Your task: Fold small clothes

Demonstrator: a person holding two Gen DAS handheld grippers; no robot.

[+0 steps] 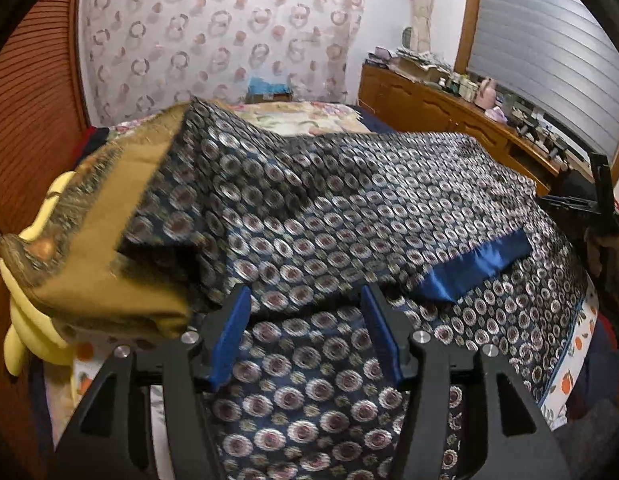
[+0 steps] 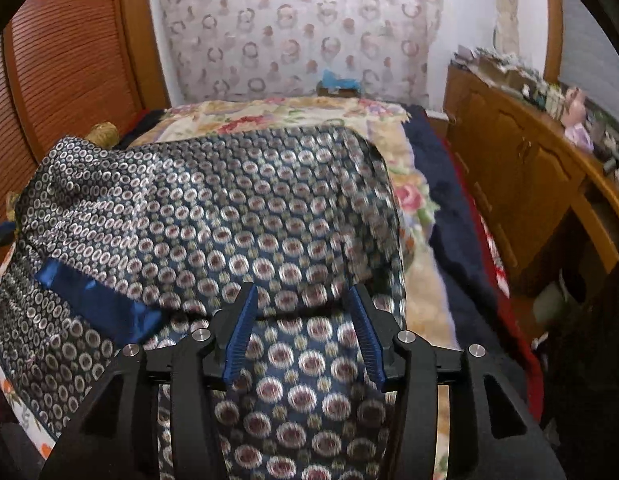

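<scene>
A dark blue garment (image 1: 317,216) printed with silver and maroon rings lies spread on the bed, a folded layer over a lower one, with a plain blue satin band (image 1: 477,268) showing. It also fills the right wrist view (image 2: 237,216), with the satin band (image 2: 97,300) at the left. My left gripper (image 1: 305,300) is open, its blue pads just over the fold edge, holding nothing. My right gripper (image 2: 301,296) is open over the fold edge too, empty. The right gripper's black frame (image 1: 589,200) shows at the far right of the left wrist view.
A tan fringed cloth (image 1: 109,248) and a yellow plush toy (image 1: 33,320) lie at the garment's left. A floral quilt (image 2: 301,116) covers the bed beyond. A wooden cabinet (image 2: 521,176) with clutter runs along the right. A slatted wooden door (image 2: 69,72) stands left.
</scene>
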